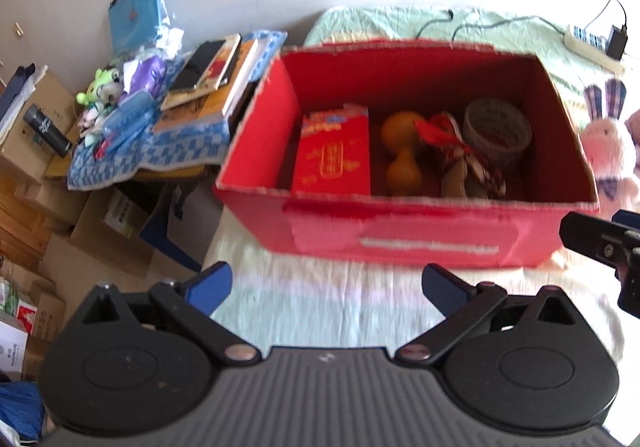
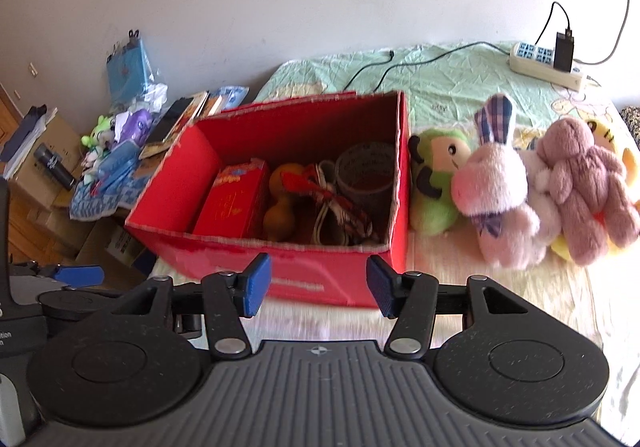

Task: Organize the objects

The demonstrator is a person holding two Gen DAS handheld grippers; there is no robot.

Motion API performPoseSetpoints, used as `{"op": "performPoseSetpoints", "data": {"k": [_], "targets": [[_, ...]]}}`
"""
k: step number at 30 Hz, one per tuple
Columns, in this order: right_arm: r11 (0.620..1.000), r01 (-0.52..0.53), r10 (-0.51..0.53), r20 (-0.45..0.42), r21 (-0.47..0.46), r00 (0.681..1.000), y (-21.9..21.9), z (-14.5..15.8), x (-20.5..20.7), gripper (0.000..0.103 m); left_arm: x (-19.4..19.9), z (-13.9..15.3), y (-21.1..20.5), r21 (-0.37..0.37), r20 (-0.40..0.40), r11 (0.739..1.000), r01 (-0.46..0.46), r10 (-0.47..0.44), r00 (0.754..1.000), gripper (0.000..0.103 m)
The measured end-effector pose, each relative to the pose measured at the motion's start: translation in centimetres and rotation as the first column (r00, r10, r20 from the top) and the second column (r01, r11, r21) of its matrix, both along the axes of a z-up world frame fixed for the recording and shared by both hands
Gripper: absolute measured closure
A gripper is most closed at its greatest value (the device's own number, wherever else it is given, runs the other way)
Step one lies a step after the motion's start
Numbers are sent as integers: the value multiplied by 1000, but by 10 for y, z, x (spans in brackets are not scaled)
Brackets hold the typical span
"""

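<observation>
Both hand-held grippers hover empty over the pale bedsheet (image 2: 500, 287): the left gripper (image 1: 327, 287) spread wide, the right gripper (image 2: 319, 285) at a narrower gap. Just beyond stands the open red cardboard box (image 2: 280, 271); its white front label is too blurred to read. Inside, from left: a red packet with gold print (image 2: 234, 203), an orange gourd (image 2: 282, 203), red-and-white cord (image 2: 340, 211), a grey tape roll (image 2: 366, 173). Beside the box's right wall lie a green plush (image 2: 436, 175), a pink plush rabbit (image 2: 500, 195) and a mauve plush bear (image 2: 588, 183).
</observation>
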State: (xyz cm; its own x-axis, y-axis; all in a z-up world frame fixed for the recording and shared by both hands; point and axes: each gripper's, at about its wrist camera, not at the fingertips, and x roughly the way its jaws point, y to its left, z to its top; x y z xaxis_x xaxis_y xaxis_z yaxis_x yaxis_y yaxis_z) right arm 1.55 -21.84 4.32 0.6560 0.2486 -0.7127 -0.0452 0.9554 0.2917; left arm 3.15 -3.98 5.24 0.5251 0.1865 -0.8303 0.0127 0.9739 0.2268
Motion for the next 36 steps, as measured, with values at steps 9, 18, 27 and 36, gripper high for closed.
{"op": "performPoseSetpoints", "data": {"k": [9, 18, 27, 36], "targets": [[999, -29, 30, -55, 14, 998, -1, -19, -13, 47, -17, -15, -9, -4, -58, 1000, 17, -17, 998, 2], [999, -37, 40, -70, 32, 997, -1, -23, -20, 47, -24, -18, -2, 3, -87, 1000, -22, 22, 996, 2], [1000, -17, 17, -13, 25, 1000, -3, 0, -15, 47, -14, 6, 4, -19, -27, 1000, -21, 20, 999, 2], [1000, 14, -14, 5, 25, 1000, 2, 12, -5, 47, 7, 11, 5, -85, -72, 996, 37, -44, 996, 2]]}}
